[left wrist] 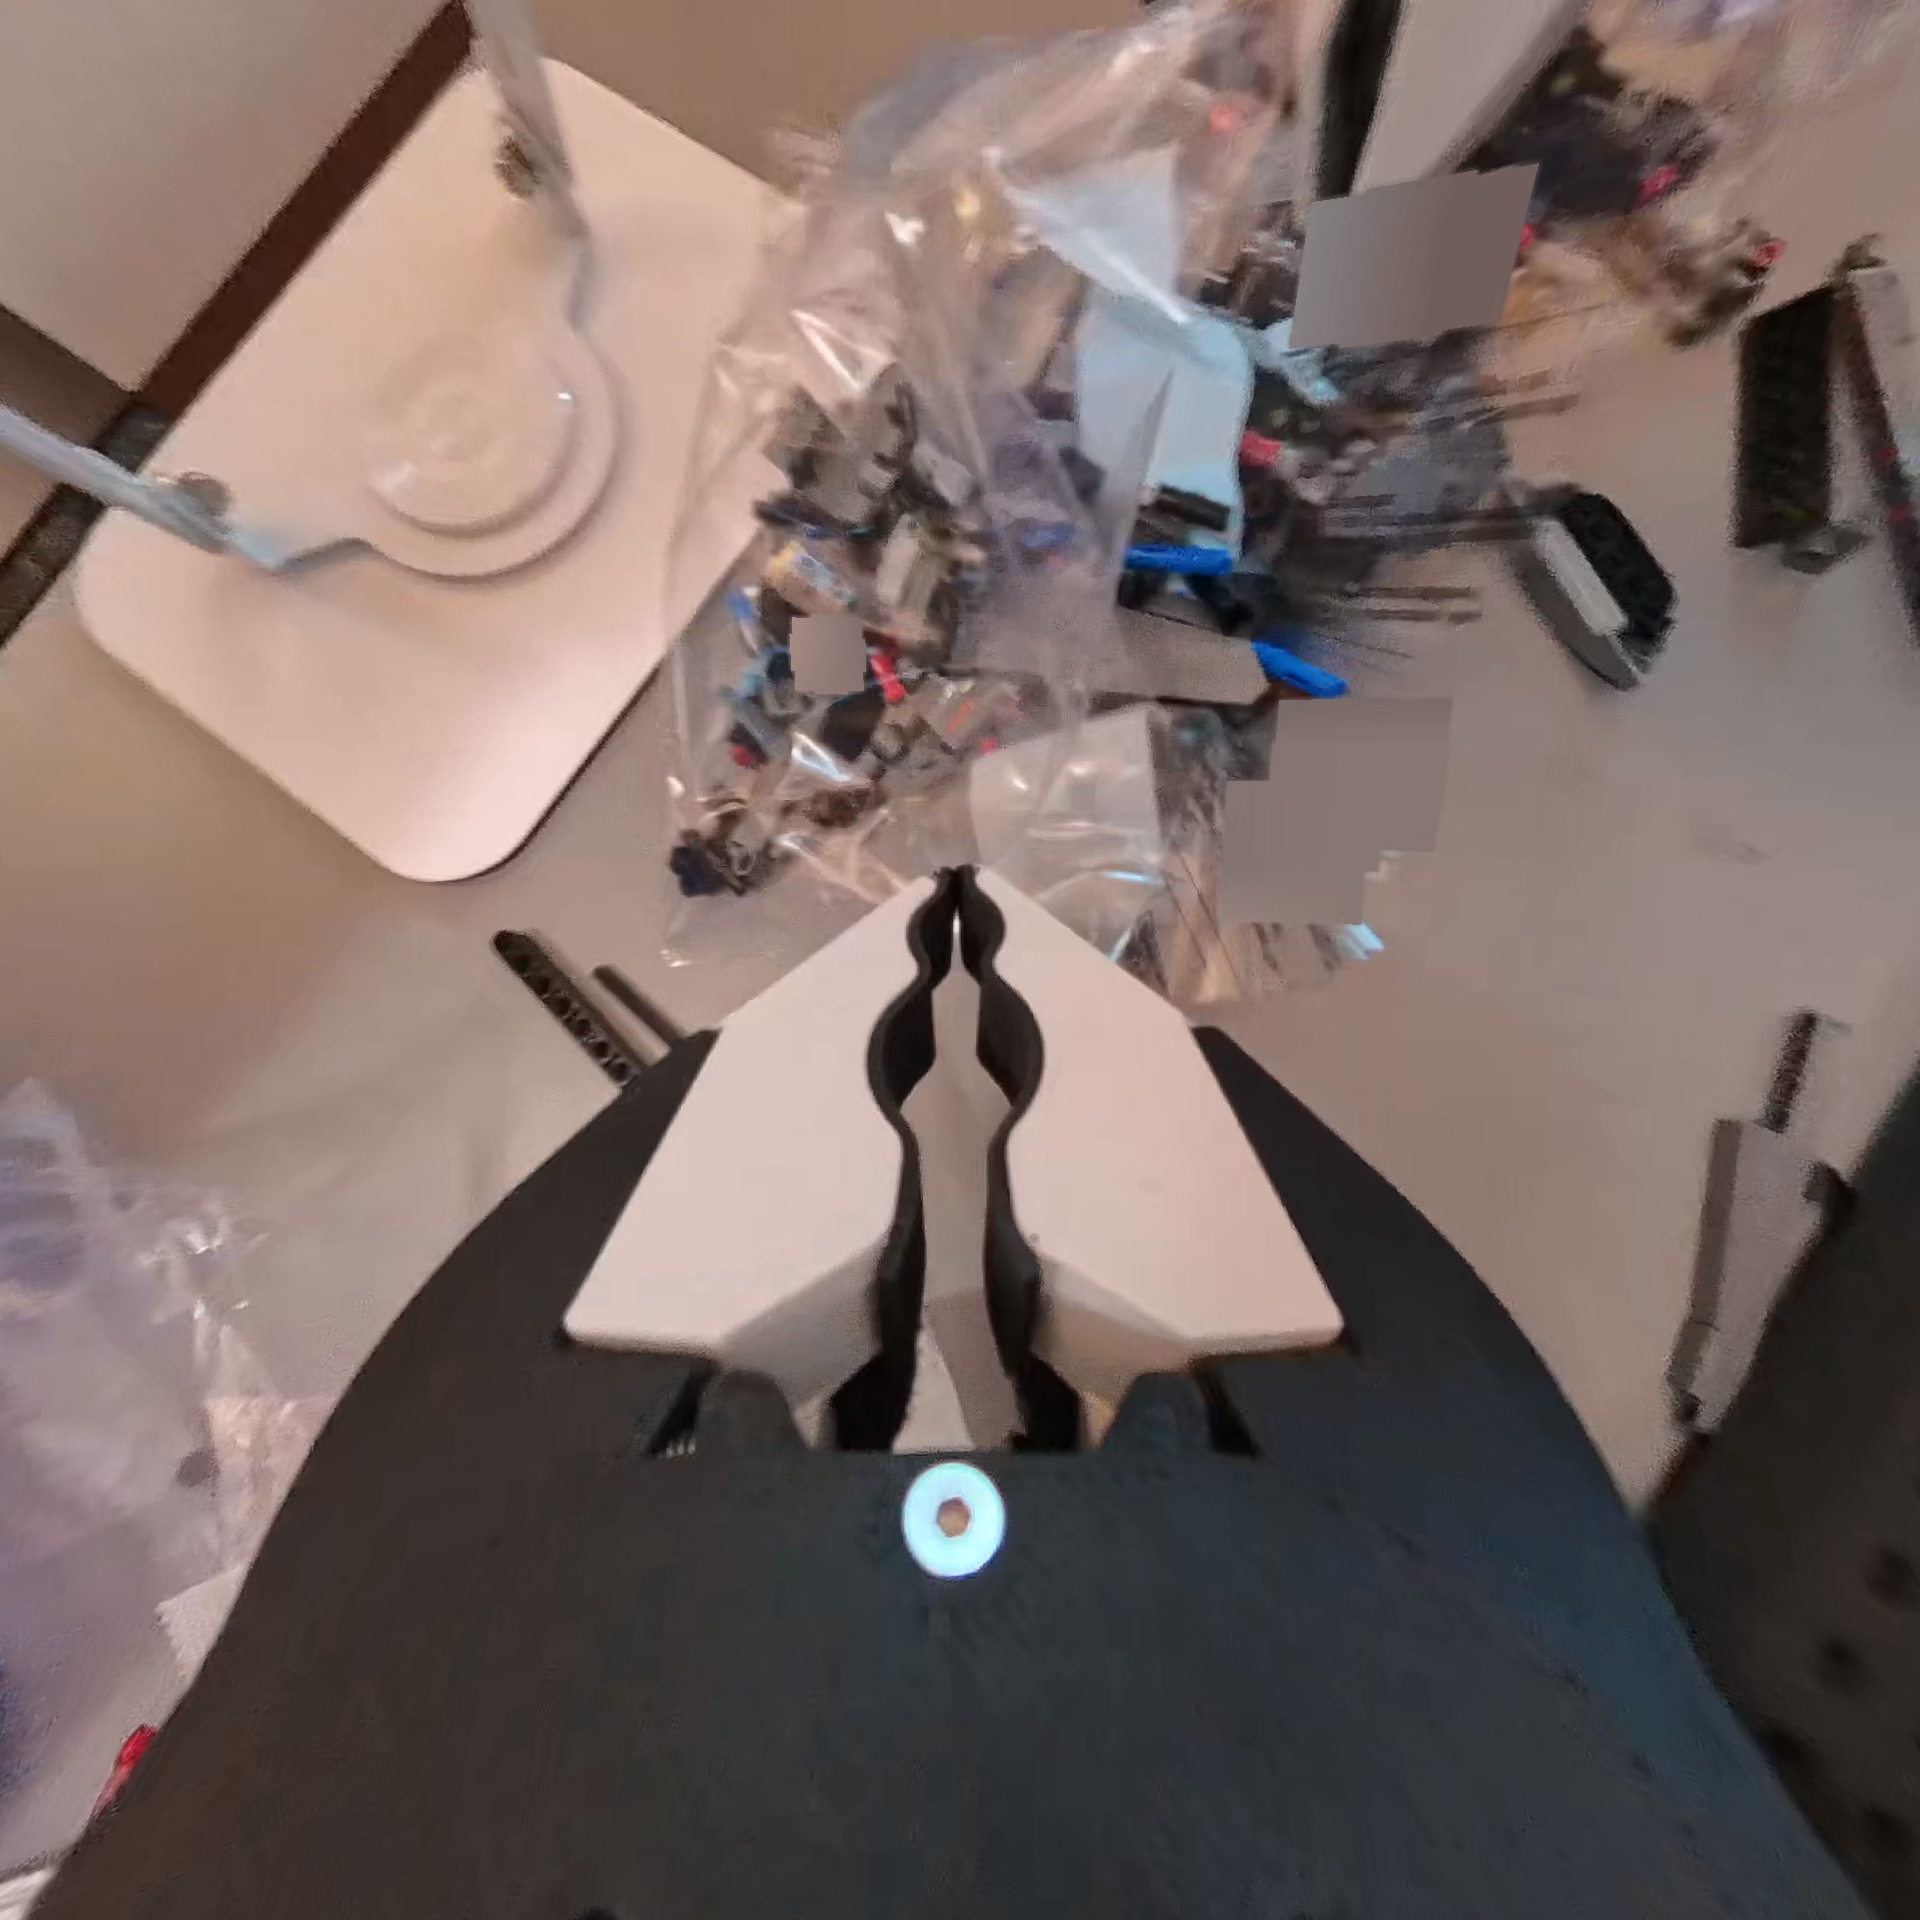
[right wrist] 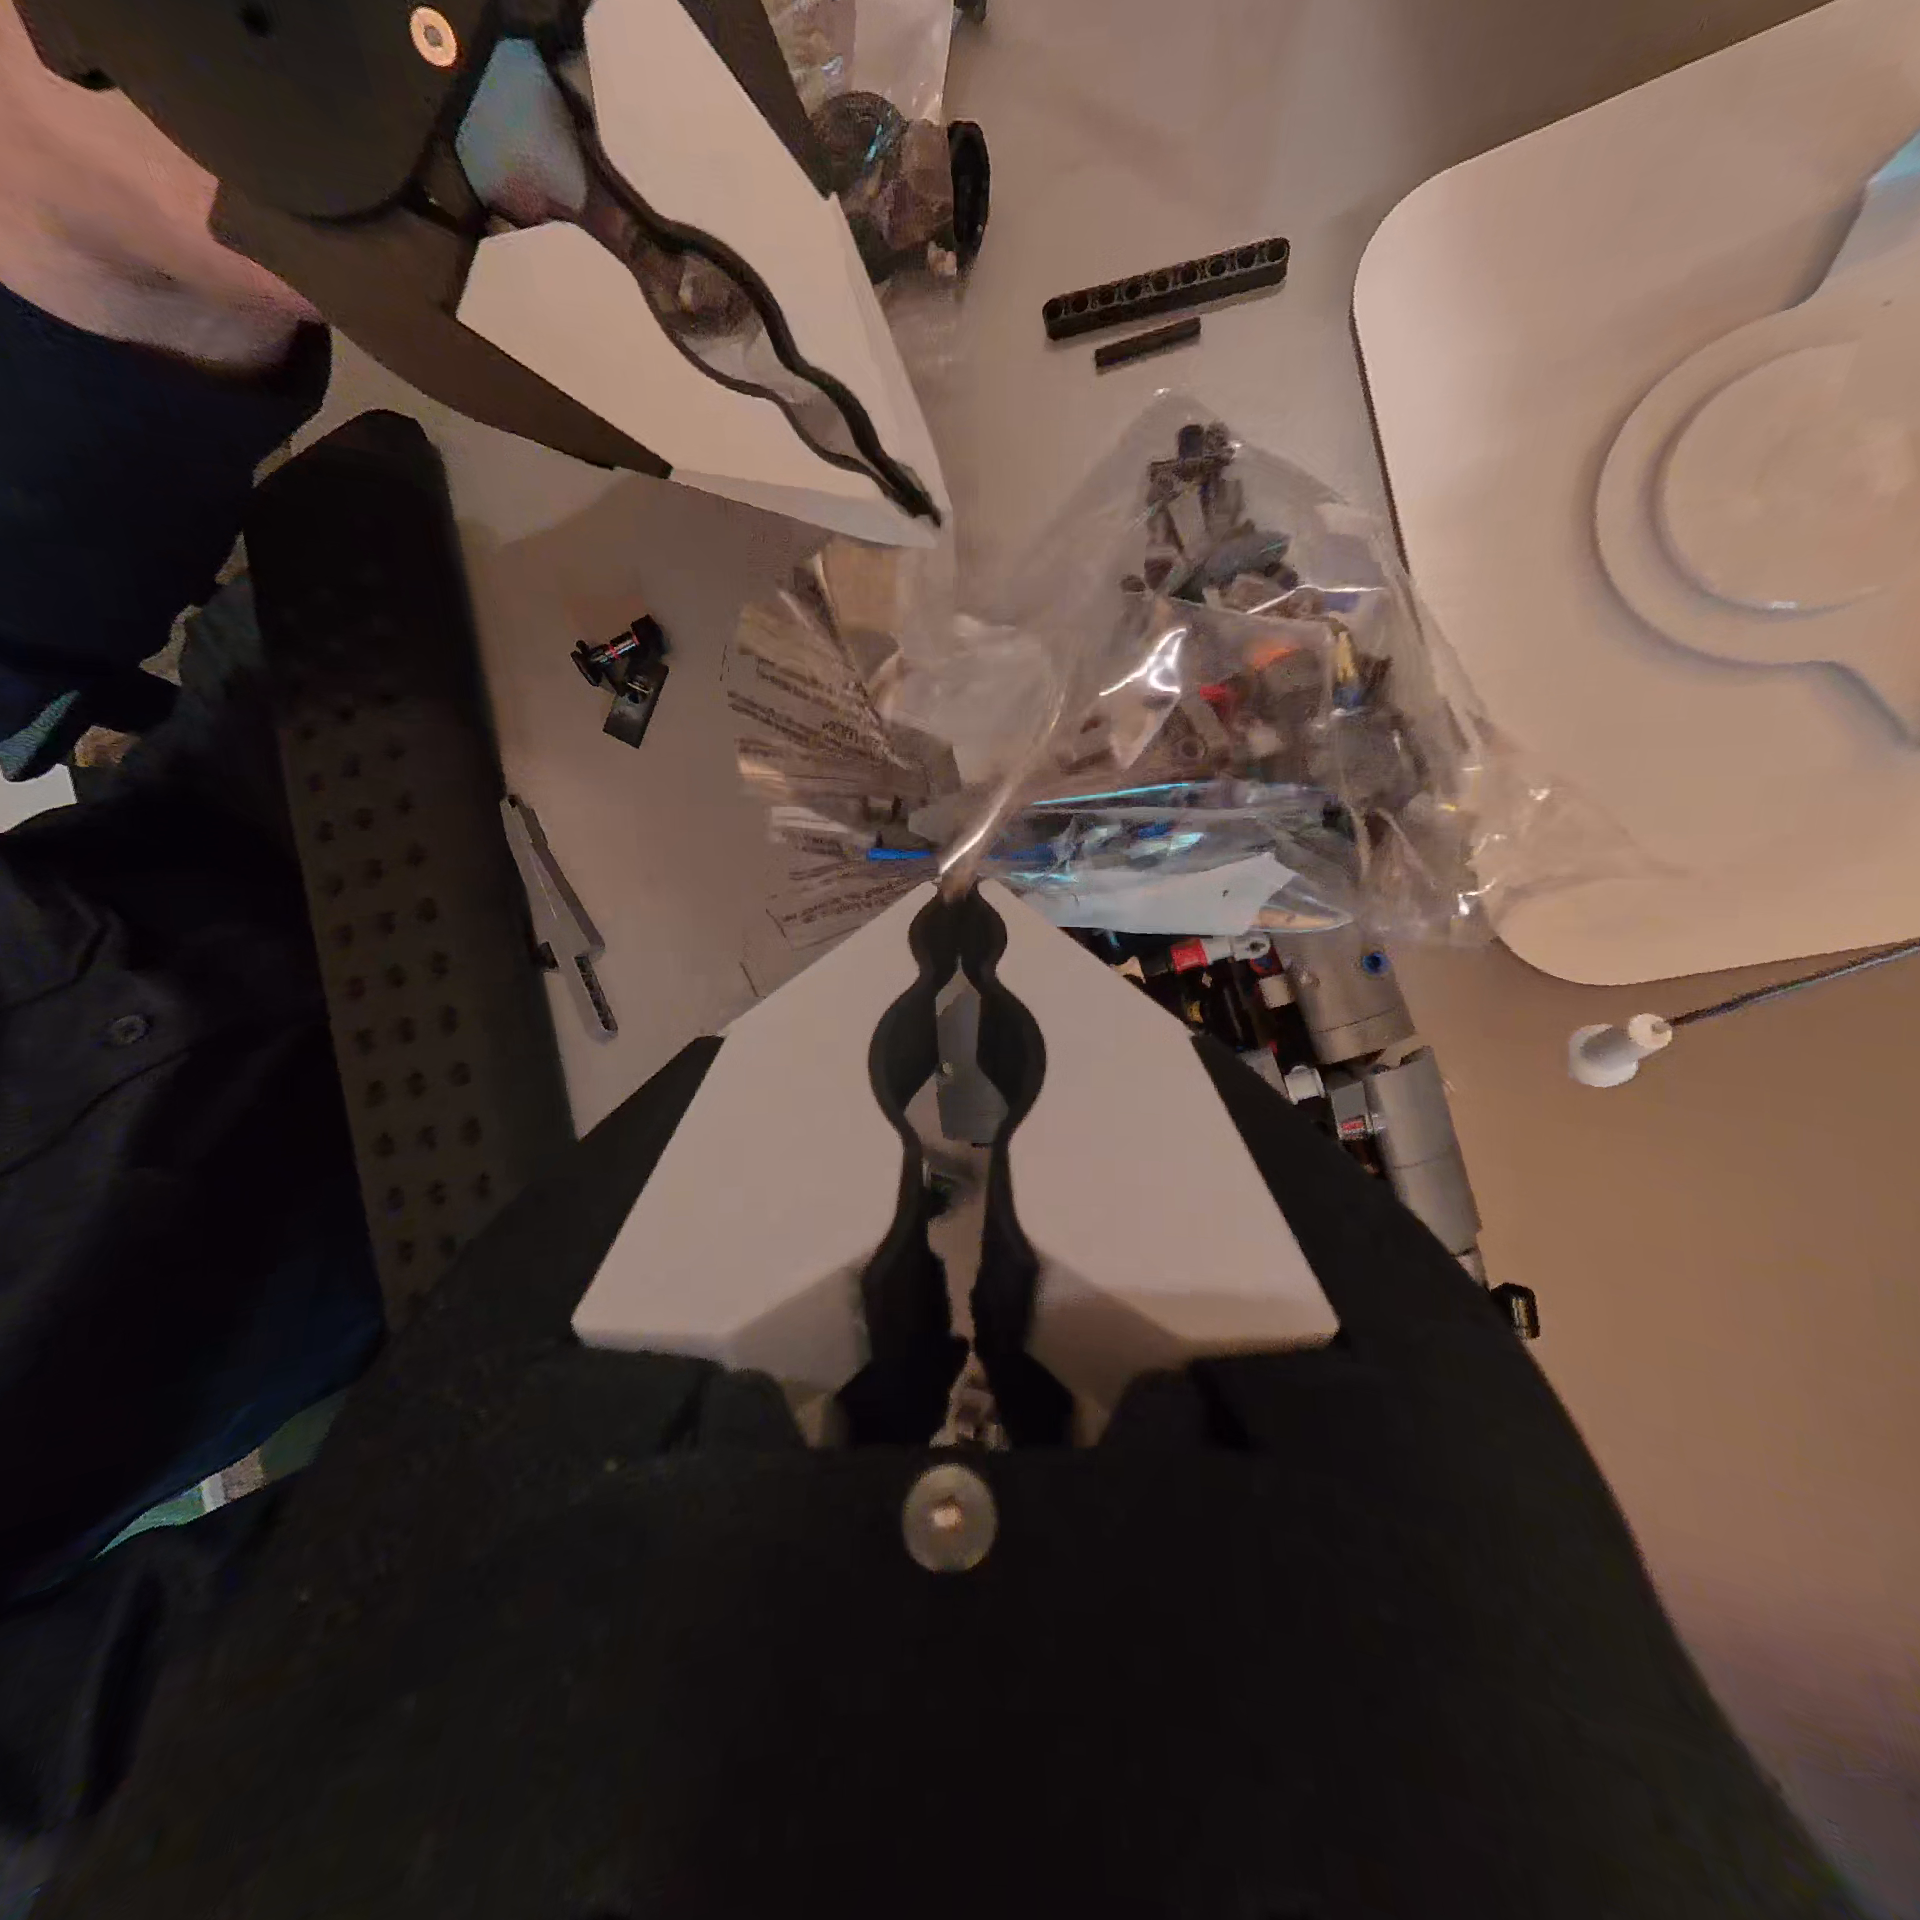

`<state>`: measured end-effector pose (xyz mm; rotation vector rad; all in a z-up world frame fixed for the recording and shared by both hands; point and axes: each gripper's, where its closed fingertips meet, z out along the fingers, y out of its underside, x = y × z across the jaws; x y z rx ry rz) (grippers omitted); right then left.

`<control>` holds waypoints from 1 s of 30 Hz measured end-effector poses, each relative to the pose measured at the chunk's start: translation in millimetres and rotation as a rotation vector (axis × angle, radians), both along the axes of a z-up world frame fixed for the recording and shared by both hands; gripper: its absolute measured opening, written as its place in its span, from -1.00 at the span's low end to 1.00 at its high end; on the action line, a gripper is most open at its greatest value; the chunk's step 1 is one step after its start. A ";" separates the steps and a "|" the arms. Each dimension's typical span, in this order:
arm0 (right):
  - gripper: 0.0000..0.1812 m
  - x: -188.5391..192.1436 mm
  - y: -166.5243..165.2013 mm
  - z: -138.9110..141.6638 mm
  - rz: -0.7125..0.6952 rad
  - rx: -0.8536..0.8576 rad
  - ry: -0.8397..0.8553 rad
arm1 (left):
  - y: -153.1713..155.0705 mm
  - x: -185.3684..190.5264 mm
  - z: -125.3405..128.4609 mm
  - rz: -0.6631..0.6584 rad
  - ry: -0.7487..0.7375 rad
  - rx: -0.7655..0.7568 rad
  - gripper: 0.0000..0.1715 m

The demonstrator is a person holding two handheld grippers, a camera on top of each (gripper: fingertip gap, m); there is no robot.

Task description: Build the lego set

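Right hand-held gripper [right wrist: 958, 896] clenched on a pinch of the clear bag of lego parts [right wrist: 1195, 707], lifted over the tabletop [right wrist: 1662, 1299]. Left hand-held gripper [left wrist: 958, 881] tips closed at the bag's lower edge [left wrist: 935, 623]; whether film is caught, cannot tell. White stand base [right wrist: 1558, 312] crowds the bag's far side. Black holed beam [right wrist: 1164, 291] and part-built grey model [right wrist: 1392, 1101] lie near; bare tabletop to the right.

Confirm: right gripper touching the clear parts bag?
Touching. Right wrist view: right gripper, jaws closed, pinches a bunched fold of the clear parts bag.
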<state>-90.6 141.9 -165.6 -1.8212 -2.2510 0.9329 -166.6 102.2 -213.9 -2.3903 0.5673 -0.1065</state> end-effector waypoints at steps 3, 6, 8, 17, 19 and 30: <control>-1.00 0.5 3.4 2.4 -0.012 -0.011 0.011 | -2.5 5.4 1.8 -0.015 -0.042 -0.012 -1.00; -1.00 -0.8 3.4 12.0 -0.021 -0.027 0.050 | -5.5 10.6 16.6 -0.026 -0.103 0.014 -1.00; -1.00 -3.1 2.7 19.5 -0.028 -0.048 0.085 | -9.0 9.1 26.1 -0.021 -0.123 0.023 -1.00; -1.00 -2.8 -0.7 19.3 -0.021 -0.059 0.083 | 4.0 -33.1 46.7 0.084 -0.035 0.058 -0.99; -1.00 -1.5 0.7 14.1 -0.021 -0.040 0.059 | 11.6 -32.3 44.5 0.072 -0.011 0.067 -0.91; -1.00 8.5 13.7 21.7 -0.055 -0.065 0.086 | 11.5 -67.9 76.1 0.115 -0.285 0.178 -0.77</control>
